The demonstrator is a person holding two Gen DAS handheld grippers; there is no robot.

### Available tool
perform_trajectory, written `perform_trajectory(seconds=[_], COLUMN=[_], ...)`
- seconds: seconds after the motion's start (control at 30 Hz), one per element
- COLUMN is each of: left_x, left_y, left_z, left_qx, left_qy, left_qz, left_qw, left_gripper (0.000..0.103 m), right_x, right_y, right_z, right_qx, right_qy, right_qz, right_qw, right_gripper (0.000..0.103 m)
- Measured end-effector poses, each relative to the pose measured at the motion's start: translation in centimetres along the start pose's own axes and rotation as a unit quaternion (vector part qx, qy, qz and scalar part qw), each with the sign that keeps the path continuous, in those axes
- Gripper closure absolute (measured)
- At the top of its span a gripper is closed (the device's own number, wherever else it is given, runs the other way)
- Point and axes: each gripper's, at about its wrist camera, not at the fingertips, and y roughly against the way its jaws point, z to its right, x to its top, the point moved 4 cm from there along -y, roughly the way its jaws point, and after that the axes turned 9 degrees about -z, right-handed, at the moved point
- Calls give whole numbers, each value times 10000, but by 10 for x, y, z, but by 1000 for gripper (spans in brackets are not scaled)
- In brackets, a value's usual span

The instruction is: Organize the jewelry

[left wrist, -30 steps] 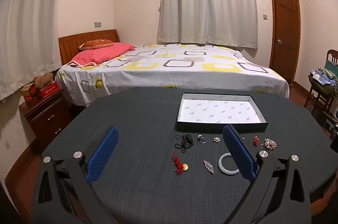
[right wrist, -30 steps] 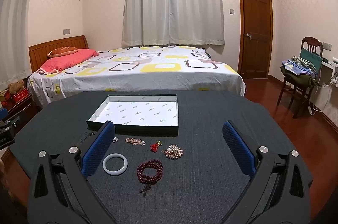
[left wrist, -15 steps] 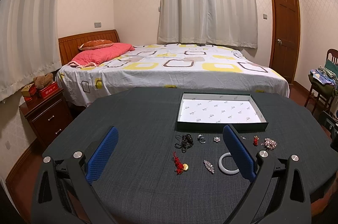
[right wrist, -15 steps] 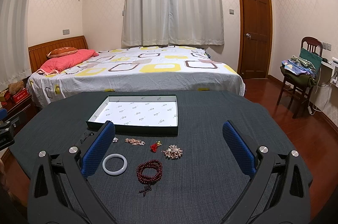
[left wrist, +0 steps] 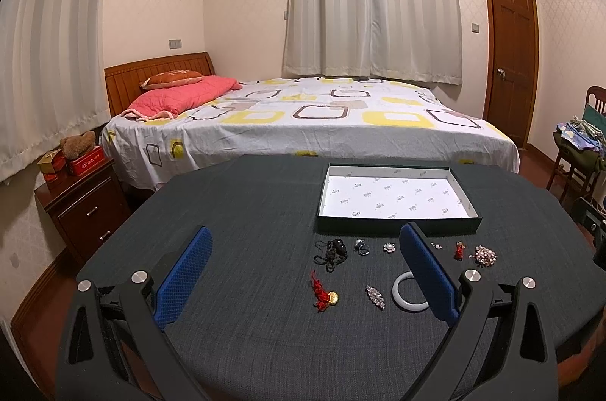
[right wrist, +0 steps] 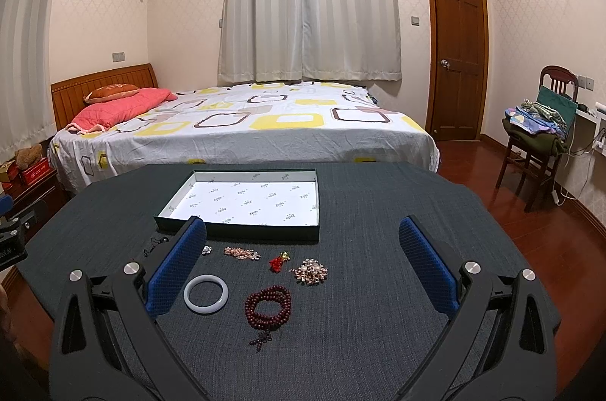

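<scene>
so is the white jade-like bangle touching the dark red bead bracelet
Apart. The right wrist view shows a strip of dark tablecloth between the white bangle and the dark red bead bracelet.

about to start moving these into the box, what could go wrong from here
The black cord necklace lies in a loose tangle and could snag or trail. The pearl flower stud and silver ring are small and may slip from the open left gripper. The white bangle could roll if tipped.
</scene>
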Motion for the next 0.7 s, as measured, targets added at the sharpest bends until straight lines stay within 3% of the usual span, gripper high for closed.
perform_trajectory(seconds=[0.7], left_x=[0], left_y=[-1], left_z=[1], left_qx=[8], left_qy=[-8], left_qz=[-4], left_qw=[10000], left_gripper=[7], right_x=[0], right_y=[0], right_z=[0], right_qx=[4], right_qy=[2], right_qz=[-1], right_qw=[10000], right_gripper=[4])
